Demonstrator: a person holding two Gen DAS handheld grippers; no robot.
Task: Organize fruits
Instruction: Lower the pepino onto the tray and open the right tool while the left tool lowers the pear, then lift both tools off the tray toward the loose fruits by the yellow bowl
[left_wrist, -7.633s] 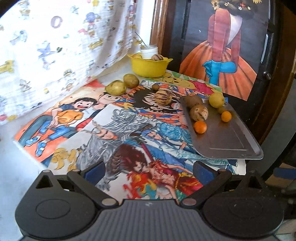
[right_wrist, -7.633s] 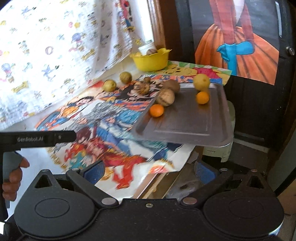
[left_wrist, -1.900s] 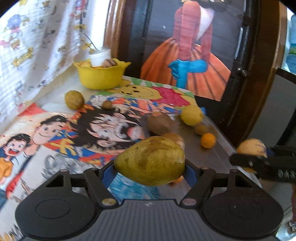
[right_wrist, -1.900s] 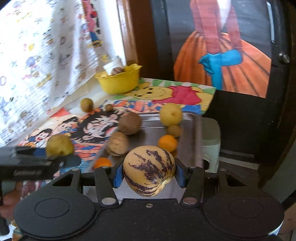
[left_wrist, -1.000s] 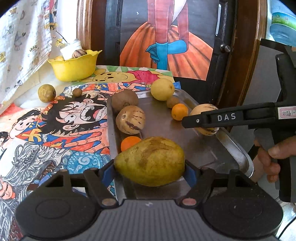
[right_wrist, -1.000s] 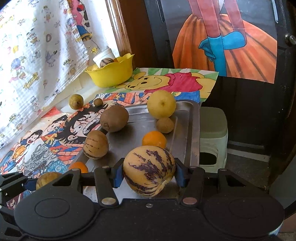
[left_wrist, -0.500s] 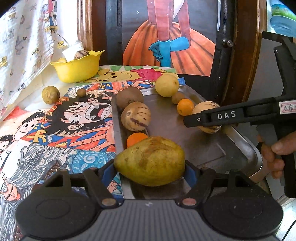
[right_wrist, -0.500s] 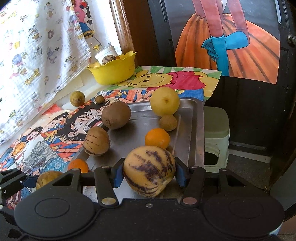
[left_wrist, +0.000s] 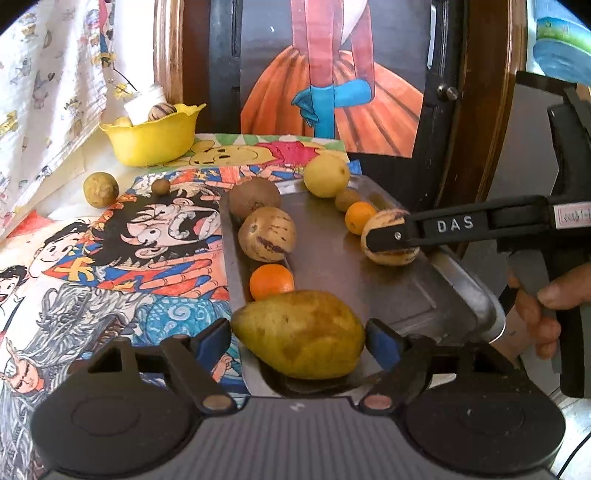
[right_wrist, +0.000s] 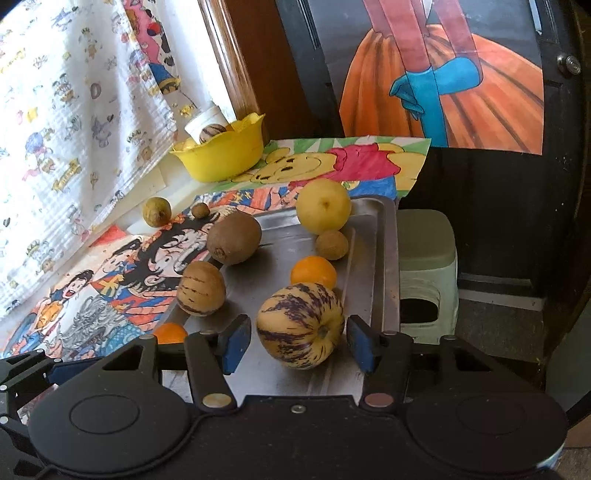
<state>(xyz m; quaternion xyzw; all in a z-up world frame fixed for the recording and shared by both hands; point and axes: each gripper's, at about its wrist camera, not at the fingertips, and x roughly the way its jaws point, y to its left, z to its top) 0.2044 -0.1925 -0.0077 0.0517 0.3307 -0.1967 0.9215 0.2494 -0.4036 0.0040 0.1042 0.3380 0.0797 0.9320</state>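
Note:
A yellow-green pear (left_wrist: 299, 332) lies on the near left corner of the metal tray (left_wrist: 351, 266). My left gripper (left_wrist: 298, 341) straddles it, jaws opening, blue pads just off its ends. In the right wrist view a purple-striped melon (right_wrist: 301, 326) rests on the tray (right_wrist: 280, 266) near its front right. Around it my right gripper (right_wrist: 300, 343) is opening, with a gap on each side. The left wrist view shows that same melon (left_wrist: 388, 240) behind the right gripper's finger (left_wrist: 443, 225). Further back the tray holds two oranges, a yellow fruit (right_wrist: 323, 210), brown fruits and a smaller striped melon (right_wrist: 201, 293).
Off the tray, a round greenish fruit (left_wrist: 100, 189) and a small brown one (left_wrist: 160, 186) lie on the cartoon posters. A yellow bowl (left_wrist: 151, 136) stands at the back by the curtain. The tray overhangs the table; a green stool (right_wrist: 424, 258) sits below. A hand (left_wrist: 535, 306) holds the right gripper.
Both grippers' jaws have widened. The pear and the striped melon, gripped before, now sit on the tray with the pads off them. Neither hand has shifted much.

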